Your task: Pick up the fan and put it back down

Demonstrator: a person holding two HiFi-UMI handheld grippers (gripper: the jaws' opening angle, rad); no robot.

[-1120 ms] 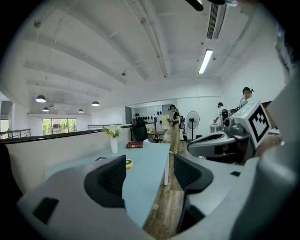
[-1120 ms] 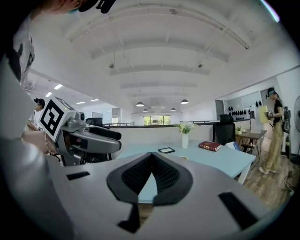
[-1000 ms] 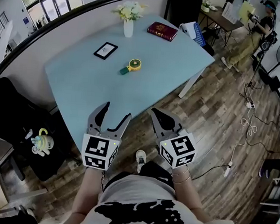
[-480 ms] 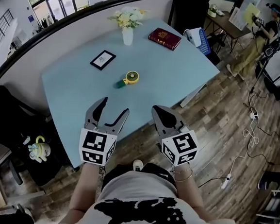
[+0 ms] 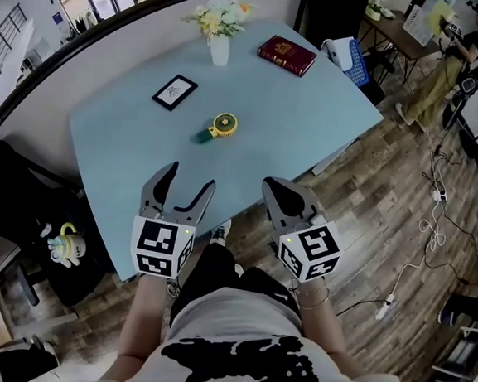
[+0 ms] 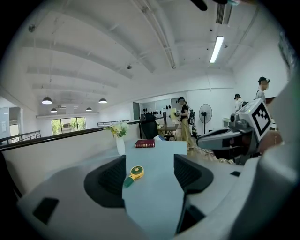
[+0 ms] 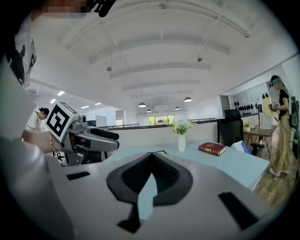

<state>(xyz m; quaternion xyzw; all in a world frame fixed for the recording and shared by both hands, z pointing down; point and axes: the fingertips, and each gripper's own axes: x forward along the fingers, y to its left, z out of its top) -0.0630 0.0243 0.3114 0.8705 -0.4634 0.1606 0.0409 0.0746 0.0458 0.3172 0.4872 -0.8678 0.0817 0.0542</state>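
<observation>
The fan (image 5: 218, 127) is small, with a round yellow head and a green handle. It lies flat near the middle of the light blue table (image 5: 312, 117). In the left gripper view the fan (image 6: 133, 173) shows between the two jaws, still well ahead of them. My left gripper (image 5: 190, 178) is open and empty, hovering over the table's near edge. My right gripper (image 5: 274, 186) is shut on nothing, beside the left one at the same edge. In the right gripper view its pads (image 7: 151, 164) meet at the tips.
At the table's far side stand a white vase of flowers (image 5: 219, 47), a red book (image 5: 287, 54) and a small framed picture (image 5: 174, 91). A black chair (image 5: 22, 200) is at the left. A person (image 5: 458, 64) stands far right, with cables (image 5: 425, 202) on the wooden floor.
Both grippers and the view have come closer to the table's near edge. The jaws keep the same states and the fan has not moved.
</observation>
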